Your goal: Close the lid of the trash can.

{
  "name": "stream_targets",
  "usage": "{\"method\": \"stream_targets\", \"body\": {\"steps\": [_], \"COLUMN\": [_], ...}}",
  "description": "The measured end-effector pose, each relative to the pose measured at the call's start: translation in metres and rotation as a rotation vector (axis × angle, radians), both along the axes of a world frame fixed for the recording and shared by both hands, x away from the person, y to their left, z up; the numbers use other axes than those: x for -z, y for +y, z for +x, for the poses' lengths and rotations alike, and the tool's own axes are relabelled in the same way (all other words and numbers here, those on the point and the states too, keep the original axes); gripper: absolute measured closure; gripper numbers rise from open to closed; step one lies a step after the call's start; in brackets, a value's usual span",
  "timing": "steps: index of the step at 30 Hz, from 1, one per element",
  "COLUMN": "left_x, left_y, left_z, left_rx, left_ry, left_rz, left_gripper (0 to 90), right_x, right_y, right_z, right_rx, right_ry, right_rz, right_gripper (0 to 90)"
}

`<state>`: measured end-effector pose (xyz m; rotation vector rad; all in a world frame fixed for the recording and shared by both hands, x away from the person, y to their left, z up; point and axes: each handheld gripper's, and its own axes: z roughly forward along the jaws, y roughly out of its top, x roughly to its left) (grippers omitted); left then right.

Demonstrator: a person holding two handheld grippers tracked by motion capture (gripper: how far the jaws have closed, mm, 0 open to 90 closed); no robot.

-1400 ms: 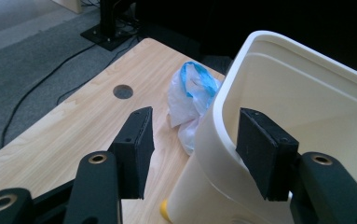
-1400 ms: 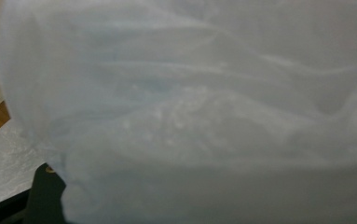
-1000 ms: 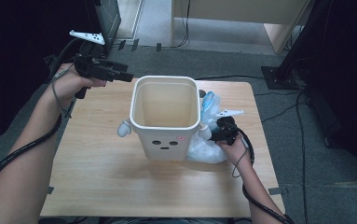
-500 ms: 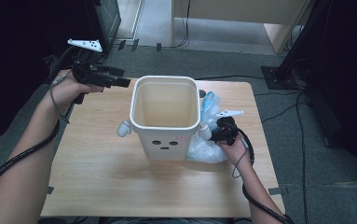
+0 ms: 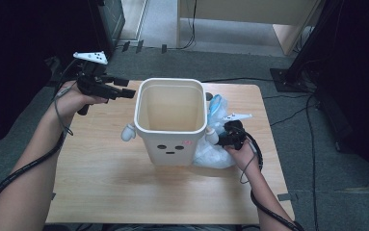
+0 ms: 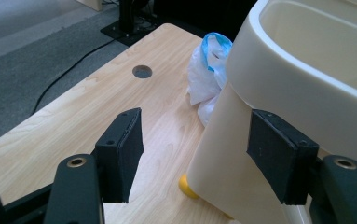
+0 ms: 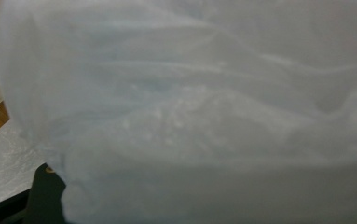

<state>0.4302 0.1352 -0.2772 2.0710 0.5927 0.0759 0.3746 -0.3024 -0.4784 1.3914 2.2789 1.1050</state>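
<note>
A cream plastic bin [image 5: 172,144] with a drawn face stands upright in the middle of the wooden table [image 5: 100,183]. A crumpled clear plastic bag [image 5: 216,154] with a blue edge lies against its right side. My left gripper [image 5: 126,93] hovers open just off the bin's upper left rim. In the left gripper view its jaws [image 6: 195,135] stand wide apart with the bin's wall [image 6: 269,60] right before them and the bag [image 6: 204,79] beyond. My right gripper [image 5: 223,137] presses into the bag. The bag [image 7: 190,116] covers its jaws in the right gripper view.
The bin has small white knob arms [image 5: 128,132] and a yellow foot [image 6: 188,185]. A round cable hole [image 6: 142,71] is in the table behind the bag. Bare wood lies in front of the bin. Cables and a black stand base [image 5: 293,77] are on the floor.
My left gripper has drifted down and nearer along the bin's left rim, still open. The right gripper, bag and bin have stayed put.
</note>
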Motion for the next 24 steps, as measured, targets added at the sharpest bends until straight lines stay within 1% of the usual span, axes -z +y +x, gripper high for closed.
{"method": "stream_targets", "body": {"steps": [7,13,17,18,24], "left_x": [0.007,0.016,0.020,0.023,0.030], "left_y": [0.001,0.002,0.002,0.003,0.005], "left_z": [-0.003,-0.006,-0.007,-0.008,-0.009], "left_rx": [0.003,0.003,0.002,0.002,-0.003], "left_ry": [-0.013,-0.022,-0.023,-0.023,-0.017], "left_rz": [0.008,0.012,0.016,0.011,0.005], "left_gripper": [34.8,34.2,33.8,33.7,33.6], "right_x": [0.000,0.000,0.000,0.000,0.000], "right_y": [0.000,0.000,0.000,0.000,0.000], "right_z": [0.000,0.000,0.000,0.000,0.000], "right_rx": [0.001,0.001,0.002,0.001,0.000], "right_ry": [0.001,0.001,0.002,0.002,0.001], "right_rz": [0.001,0.001,0.001,0.001,-0.001], "right_gripper": [28.1,28.0,28.0,28.0,28.1]}}
